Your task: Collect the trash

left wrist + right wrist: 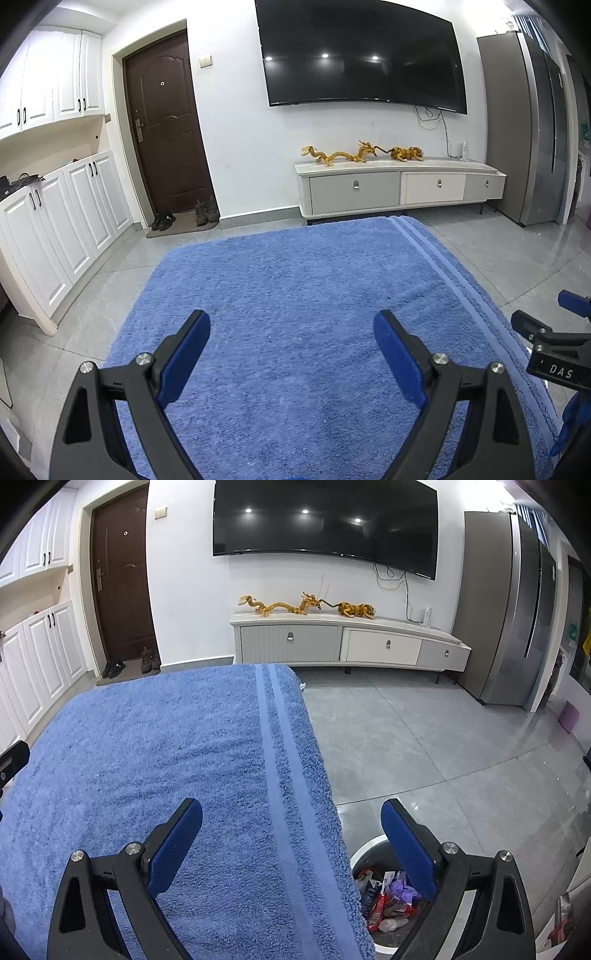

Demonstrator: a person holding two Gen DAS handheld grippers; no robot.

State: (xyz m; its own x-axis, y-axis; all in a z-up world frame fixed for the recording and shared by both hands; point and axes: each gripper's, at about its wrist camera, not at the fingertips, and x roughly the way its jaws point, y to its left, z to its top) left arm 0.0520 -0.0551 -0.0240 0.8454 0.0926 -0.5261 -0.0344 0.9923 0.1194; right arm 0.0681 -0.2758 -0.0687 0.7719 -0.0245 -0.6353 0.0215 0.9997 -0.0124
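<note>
A blue towel [295, 314] covers the table; it also shows in the right wrist view [166, 775]. No trash lies on it. My left gripper [291, 354] is open and empty above the towel. My right gripper [291, 842] is open and empty over the towel's right edge. A white trash bin [360, 853] stands on the floor beside the table, below my right gripper, and holds wrappers [388, 901] and crumpled trash. The right gripper's tip also shows in the left wrist view [546, 332] at the right edge.
A TV stand [347, 642] with gold figurines [306, 605] stands against the far wall under a wall TV [325, 520]. White cabinets [66, 221] line the left, a brown door [166, 122] with shoes [184, 218] beside them. A grey fridge [517, 609] stands at right.
</note>
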